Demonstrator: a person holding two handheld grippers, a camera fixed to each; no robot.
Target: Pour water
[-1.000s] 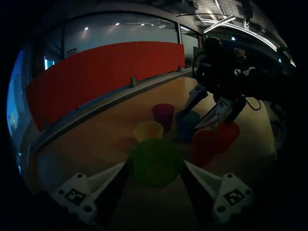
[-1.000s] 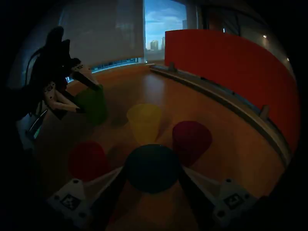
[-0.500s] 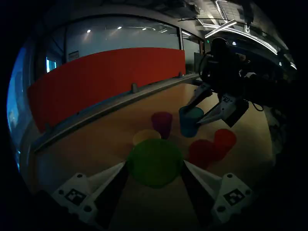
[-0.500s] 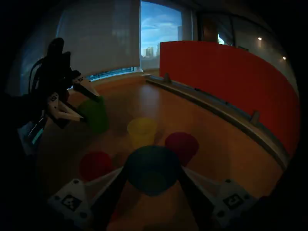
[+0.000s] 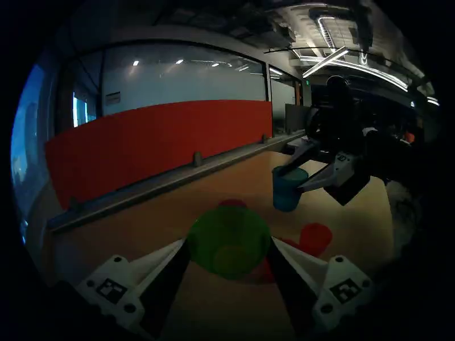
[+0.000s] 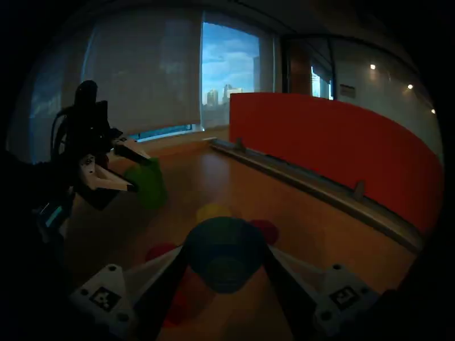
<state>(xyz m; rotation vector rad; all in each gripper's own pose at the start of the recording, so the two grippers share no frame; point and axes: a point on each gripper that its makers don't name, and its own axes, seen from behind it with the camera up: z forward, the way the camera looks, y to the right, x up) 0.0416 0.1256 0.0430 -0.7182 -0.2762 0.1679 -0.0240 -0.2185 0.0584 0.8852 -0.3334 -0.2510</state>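
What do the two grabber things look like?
Both the left gripper and right gripper have two white, pointed fingers with dark inner faces and a black-and-white square marker on each. Their bodies are black and bulky; a dark cable loops off the left one.

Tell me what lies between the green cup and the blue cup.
In the right gripper view, the yellow cup and a red cup stand on the table, between the held blue cup and green cup.
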